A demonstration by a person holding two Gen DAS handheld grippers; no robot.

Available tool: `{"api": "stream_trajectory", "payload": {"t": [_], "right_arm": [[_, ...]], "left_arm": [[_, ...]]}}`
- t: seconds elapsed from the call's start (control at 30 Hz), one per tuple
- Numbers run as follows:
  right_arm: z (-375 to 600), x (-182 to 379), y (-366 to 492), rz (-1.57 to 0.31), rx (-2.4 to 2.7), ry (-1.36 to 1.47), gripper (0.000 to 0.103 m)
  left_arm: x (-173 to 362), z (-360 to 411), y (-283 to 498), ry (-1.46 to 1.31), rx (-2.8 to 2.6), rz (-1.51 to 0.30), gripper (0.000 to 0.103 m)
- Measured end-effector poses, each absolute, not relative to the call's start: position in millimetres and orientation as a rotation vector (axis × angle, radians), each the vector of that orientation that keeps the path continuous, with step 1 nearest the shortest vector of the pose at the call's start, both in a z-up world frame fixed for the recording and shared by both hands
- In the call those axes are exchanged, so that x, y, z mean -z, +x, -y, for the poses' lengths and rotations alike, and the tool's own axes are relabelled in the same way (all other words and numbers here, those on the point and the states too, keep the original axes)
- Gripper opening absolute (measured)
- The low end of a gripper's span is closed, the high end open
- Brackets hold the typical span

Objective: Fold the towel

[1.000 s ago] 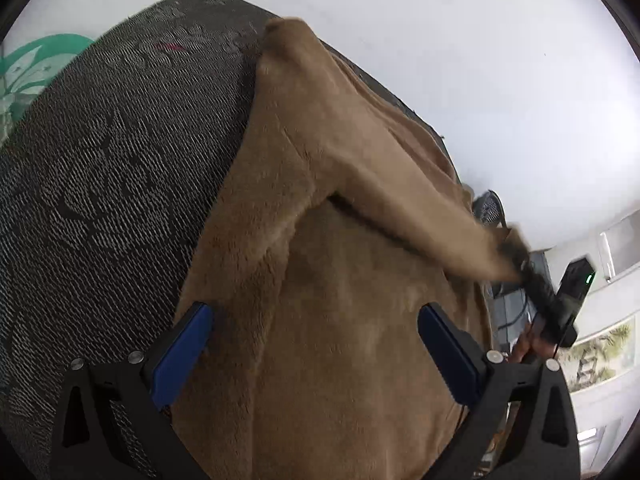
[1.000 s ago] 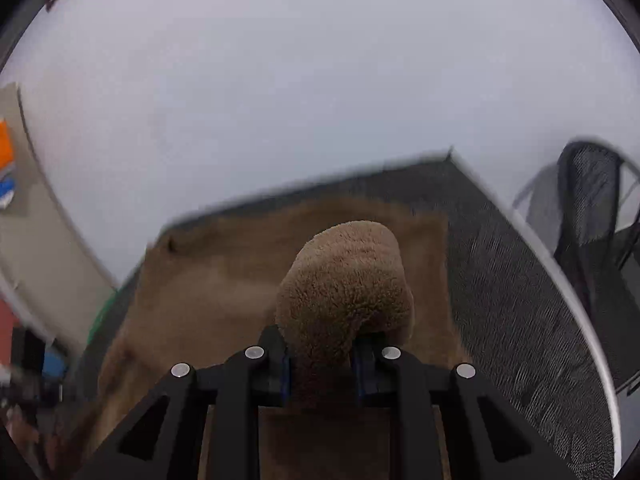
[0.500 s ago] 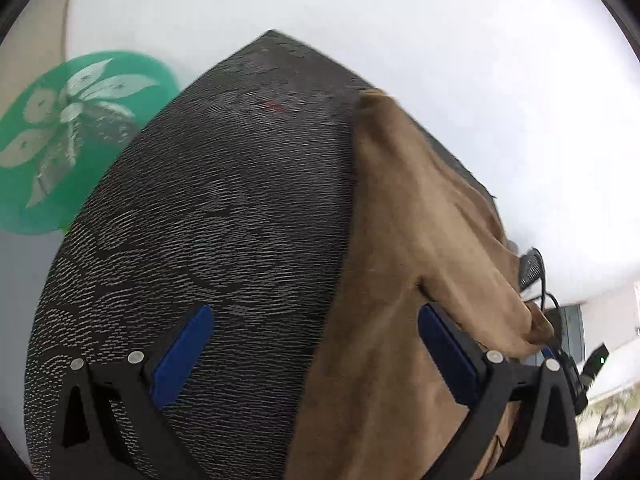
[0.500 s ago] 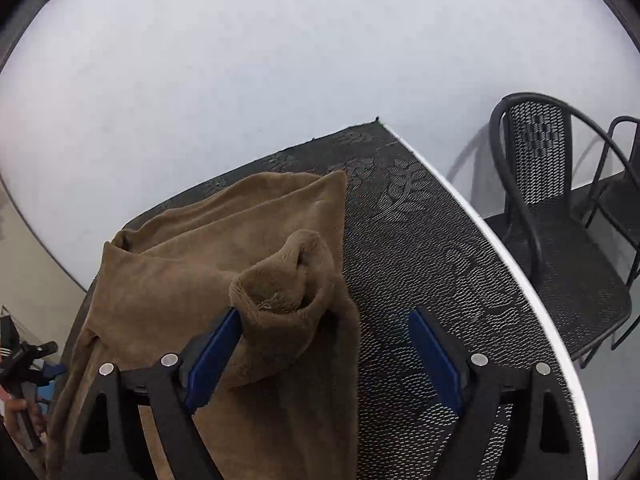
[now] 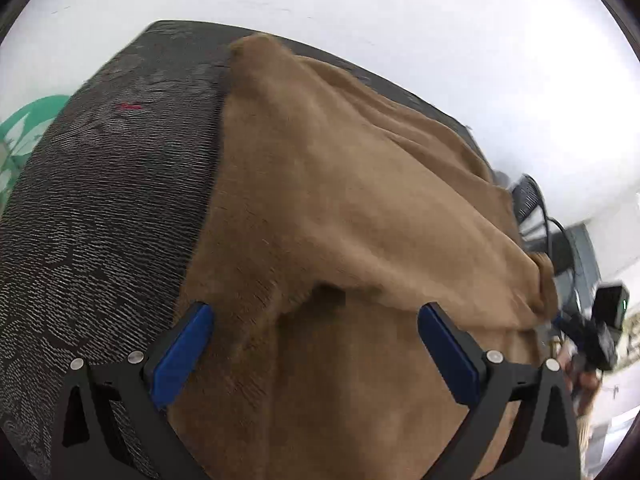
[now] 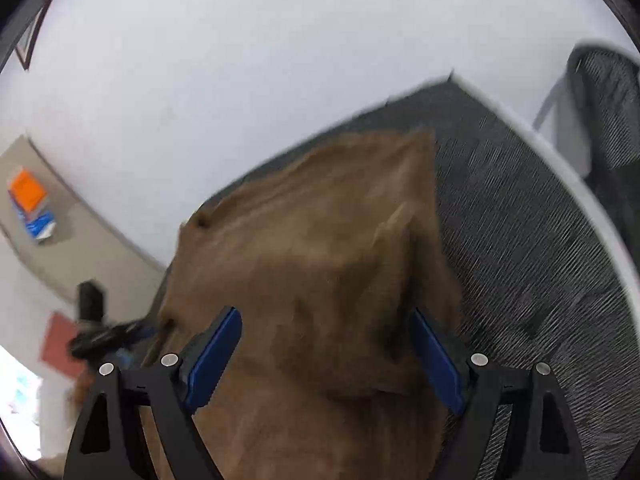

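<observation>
**Inspector:** Report your left tool first.

**Operator:** My left gripper (image 5: 314, 354) has its jaws spread wide, with nothing clamped. Its blue pads (image 5: 180, 350) sit over the near part of the brown towel (image 5: 340, 208), the left pad at the towel's left edge. I cannot tell whether the pads touch the cloth.

**Inspector:** And the right?

**Operator:** My right gripper (image 6: 326, 354) is likewise spread apart and grips nothing. The towel (image 6: 320, 264) fills the gap between its fingers, and a raised fold stands just ahead of them. That view is blurred, so fine detail is unclear.

**Inspector:** Where does the towel lie?

**Operator:** On the table, which is covered by a dark patterned cloth (image 5: 104, 200). In the left view an upper layer lies doubled over a lower one, its edge running across just beyond my pads. Bare dark cloth shows to the towel's left there, and to its right in the right view.

**Inspector:** Beyond the table?

**Operator:** A black mesh chair (image 6: 608, 120) at the far right of the right view, and a plain white wall (image 5: 400, 20) behind.
</observation>
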State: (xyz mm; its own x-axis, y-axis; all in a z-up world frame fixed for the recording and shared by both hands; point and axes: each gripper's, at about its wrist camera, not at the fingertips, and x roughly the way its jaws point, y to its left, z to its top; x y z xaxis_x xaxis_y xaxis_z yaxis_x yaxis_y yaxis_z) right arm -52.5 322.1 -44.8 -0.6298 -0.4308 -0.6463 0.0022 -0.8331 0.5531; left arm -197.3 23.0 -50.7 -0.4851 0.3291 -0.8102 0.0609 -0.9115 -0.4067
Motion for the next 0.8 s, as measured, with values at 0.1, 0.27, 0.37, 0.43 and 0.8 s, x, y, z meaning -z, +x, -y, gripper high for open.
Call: {"api": "stream_trajectory", "payload": {"t": [0.1, 0.27, 0.37, 0.43, 0.8], "right_arm": [[-326.2, 57.4, -40.1, 0.703, 2.565, 1.33, 0.087], [-340.2, 54.0, -17.9, 0.627, 2.717, 1.402, 0.087], [-340.7, 33.0, -14.3, 0.584, 2.806, 1.321, 0.087], [-336.0, 12.9, -17.7, 0.558, 2.838, 1.241, 0.087], [-173.9, -57.7, -149.3, 0.128, 2.472, 1.068, 0.087]], "left_arm": [[50.3, 4.1, -197.4, -1.545, -2.692, 0.564, 0.103], [54.2, 59.8, -179.0, -1.527, -2.716, 0.814, 0.103], [45.7, 62.1, -169.0, -1.467, -2.69, 0.816, 0.103], [36.3, 46.5, -168.8, -1.413, -2.663, 0.719, 0.103], [49.8, 3.9, -186.5, -1.48, -2.651, 0.231, 0.103]]}}
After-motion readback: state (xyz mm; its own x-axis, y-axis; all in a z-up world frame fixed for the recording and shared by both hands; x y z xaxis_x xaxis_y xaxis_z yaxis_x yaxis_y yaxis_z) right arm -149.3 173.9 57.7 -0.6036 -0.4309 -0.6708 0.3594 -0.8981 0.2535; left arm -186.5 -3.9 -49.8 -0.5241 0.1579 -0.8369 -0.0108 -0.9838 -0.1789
